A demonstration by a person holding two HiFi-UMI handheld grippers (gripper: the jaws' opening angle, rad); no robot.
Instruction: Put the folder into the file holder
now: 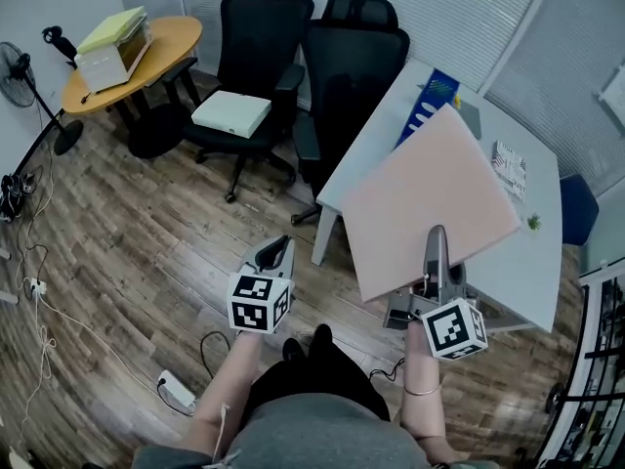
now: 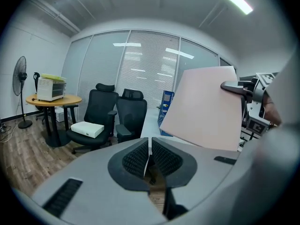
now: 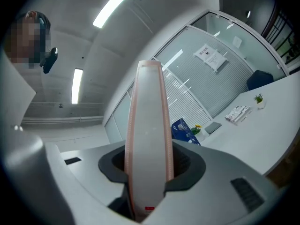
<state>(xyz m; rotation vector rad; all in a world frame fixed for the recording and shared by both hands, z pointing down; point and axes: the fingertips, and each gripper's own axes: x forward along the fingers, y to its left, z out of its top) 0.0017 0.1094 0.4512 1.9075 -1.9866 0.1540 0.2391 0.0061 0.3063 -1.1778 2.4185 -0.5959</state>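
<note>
Head view, with both gripper views. The right gripper (image 1: 436, 252) is clamped on the pink folder (image 1: 430, 195), and its jaws bite the edge of the folder nearest the person. In the right gripper view the folder (image 3: 149, 125) appears edge-on, rising straight up between the two pads of the right gripper (image 3: 149, 165), which press on its two faces.

From the grip, the folder slopes up and away from the person over the near left part of the white desk (image 1: 547, 262). It is raised clear of the desk surface.

The blue file holder (image 1: 430, 98) stands upright near the desk's far left edge. It lies beyond the folder's far corner, which overlaps its lower part in the head view. In the left gripper view the folder (image 2: 204, 109) likewise covers the right side of the file holder (image 2: 167, 106). Whether the two touch cannot be told.

The left gripper (image 1: 277, 252) is out over the wooden floor, left of the desk and well apart from the folder. Its jaws meet with nothing between them, as the left gripper view (image 2: 149, 148) shows.

Background: two black office chairs (image 1: 293, 57), the left one carrying a white box (image 1: 231, 113), and a round wooden table (image 1: 166, 52) at the far left.
</note>
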